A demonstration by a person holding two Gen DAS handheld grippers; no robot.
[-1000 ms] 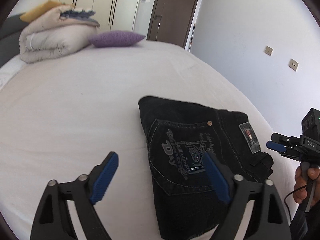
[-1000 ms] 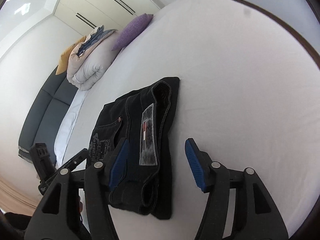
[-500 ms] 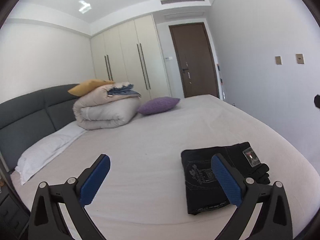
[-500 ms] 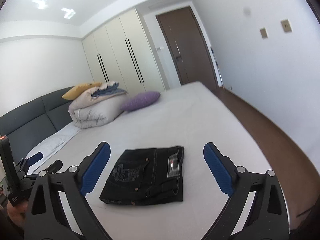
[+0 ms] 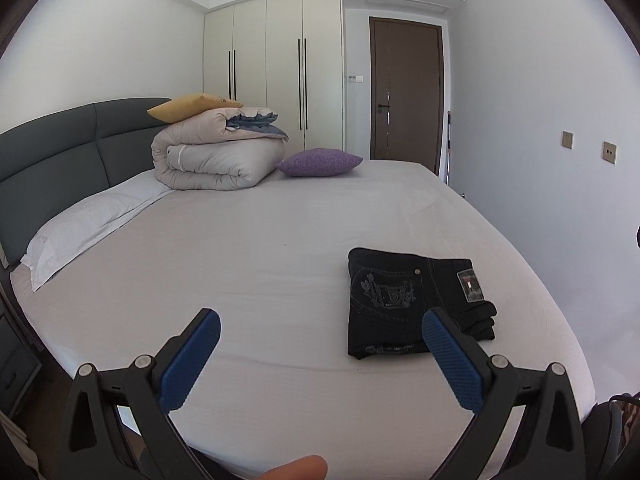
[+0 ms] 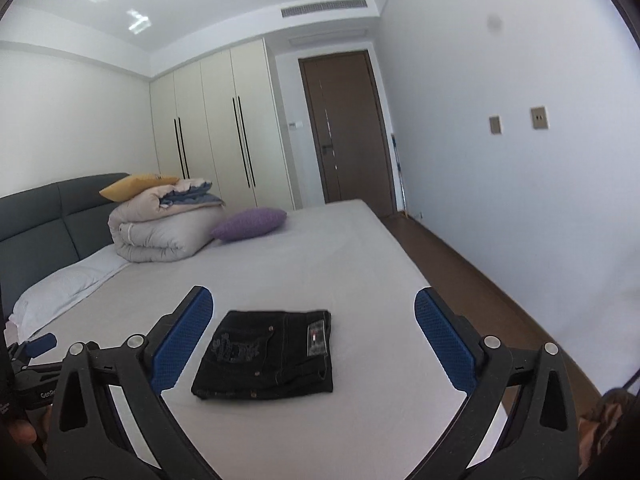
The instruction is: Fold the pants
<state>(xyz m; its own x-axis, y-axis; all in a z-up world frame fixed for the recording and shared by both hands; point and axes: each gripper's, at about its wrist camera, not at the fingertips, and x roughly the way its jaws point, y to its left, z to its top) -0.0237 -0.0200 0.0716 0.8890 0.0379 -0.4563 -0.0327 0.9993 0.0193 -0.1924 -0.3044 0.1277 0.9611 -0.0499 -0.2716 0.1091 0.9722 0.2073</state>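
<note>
Well, the pants [image 6: 266, 354] lie folded square on the bed [image 6: 320, 248]; both grippers' fingers [image 5: 188, 360] [image 6: 440, 342] spread apart, empty, nothing left.

Not much to actually read here. The only clear-ish lettering is white print on the black plastic body of the left claw [image 6: 38, 350], poking in at the left edge of the right wrist view: it says "GenR" and then gets cut off by the right claw's arm in front.

The folded black denim pants [image 6: 266, 354], lying near the foot edge of the white-sheeted bed [image 6: 340, 248], have pale embroidered lettering on the back pocket [image 5: 380, 290], but it's too small and swirly to make out. The grey rectangular waistband patch [image 5: 469, 286] has a little red-and-white mark, no legible words.
</note>
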